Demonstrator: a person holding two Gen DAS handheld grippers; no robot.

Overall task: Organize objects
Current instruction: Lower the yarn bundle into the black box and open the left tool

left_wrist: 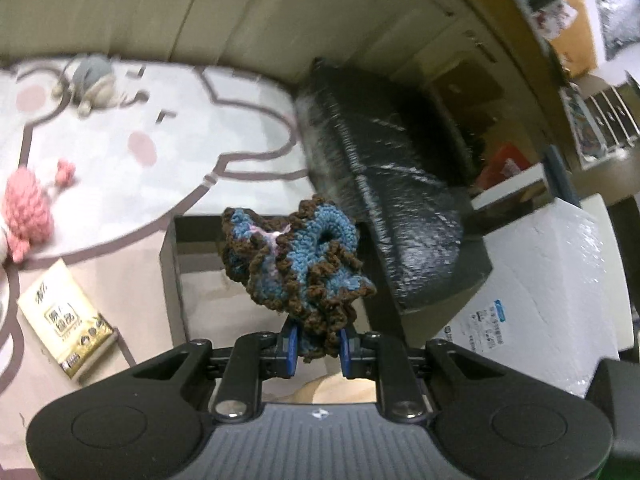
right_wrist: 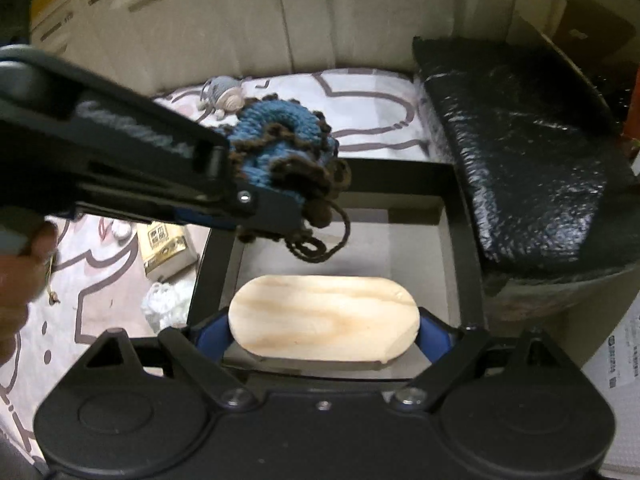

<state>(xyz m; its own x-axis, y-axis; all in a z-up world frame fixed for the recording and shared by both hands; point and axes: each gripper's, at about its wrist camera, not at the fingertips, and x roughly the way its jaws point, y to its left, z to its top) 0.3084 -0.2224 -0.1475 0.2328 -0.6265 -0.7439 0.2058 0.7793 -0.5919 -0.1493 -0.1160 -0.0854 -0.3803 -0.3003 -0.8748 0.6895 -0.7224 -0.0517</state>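
My left gripper (left_wrist: 318, 346) is shut on a blue and brown crocheted piece (left_wrist: 294, 262), which hangs above an open dark-framed box (left_wrist: 170, 248). The right wrist view shows the same left gripper (right_wrist: 276, 216) coming in from the left with the crocheted piece (right_wrist: 280, 136) over the box (right_wrist: 460, 216). My right gripper (right_wrist: 324, 334) holds a pale oval wooden block (right_wrist: 324, 316) between its blue pads, low over the box opening. A hand (right_wrist: 24, 264) grips the left tool's handle.
A black wrapped cushion (left_wrist: 384, 184) lies right of the box. On the patterned rug (left_wrist: 120, 136) lie a pink knitted toy (left_wrist: 28, 208), a grey knitted toy (left_wrist: 90, 78) and a tissue pack (left_wrist: 66, 328). A white foam box (left_wrist: 552, 280) stands at right.
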